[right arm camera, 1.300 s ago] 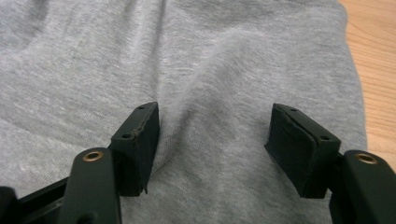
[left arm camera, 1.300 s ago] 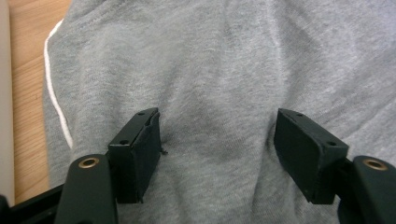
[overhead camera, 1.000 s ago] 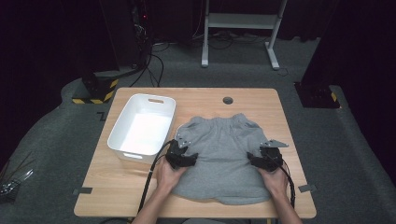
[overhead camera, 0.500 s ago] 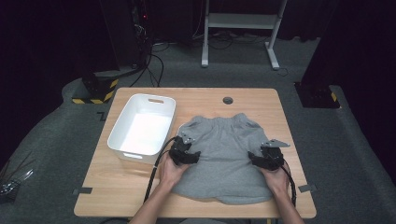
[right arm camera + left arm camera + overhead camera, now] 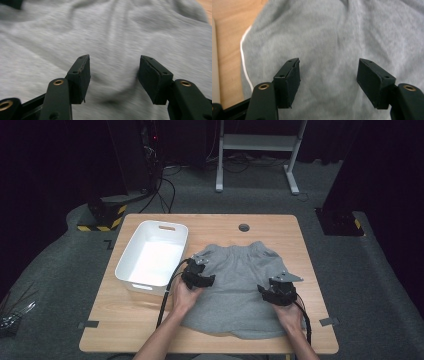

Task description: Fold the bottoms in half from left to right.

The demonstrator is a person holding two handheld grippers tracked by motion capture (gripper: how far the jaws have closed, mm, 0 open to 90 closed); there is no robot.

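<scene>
Left gripper: fingers part open, closing slightly, apparently gripping nothing, shifted toward frame centre.
Right gripper: fingers part open, narrowing.
Grey garment: unmoved on table.

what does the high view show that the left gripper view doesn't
The high view takes in the white bin beside the grey shorts, the whole wooden table and both hands, the left tool and right tool over the cloth. The left gripper view gives the close look: its jaws apart, no cloth pinched between them, and a white stripe along the garment's edge. Both show the grey fabric and the tabletop.
</scene>
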